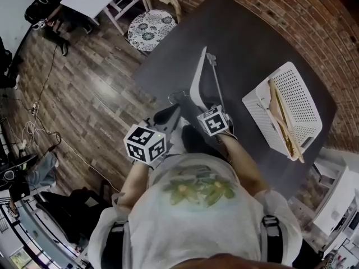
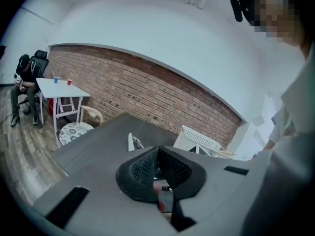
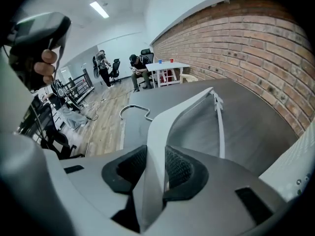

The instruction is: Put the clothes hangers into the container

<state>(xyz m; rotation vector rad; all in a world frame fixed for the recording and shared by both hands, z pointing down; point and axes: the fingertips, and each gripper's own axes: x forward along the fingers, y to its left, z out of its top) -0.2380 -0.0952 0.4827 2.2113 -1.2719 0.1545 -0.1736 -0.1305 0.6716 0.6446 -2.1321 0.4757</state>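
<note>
Clamps white plastic hanger [image 1: 196, 83] in right gripper [image 3: 156, 167], long axis toward 12 o'clock. Holds left gripper [image 2: 158, 165] pinched together, empty. Finds perforated container [image 1: 300, 91] at 3 o'clock, nearer right.

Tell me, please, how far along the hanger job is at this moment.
Done: one wooden hanger already lies in the white container. In hand: the right gripper is shut on the white hanger; the left gripper is shut and empty. Left: carry the white hanger across to the container and release it there. No other loose hanger shows on the table.
</note>
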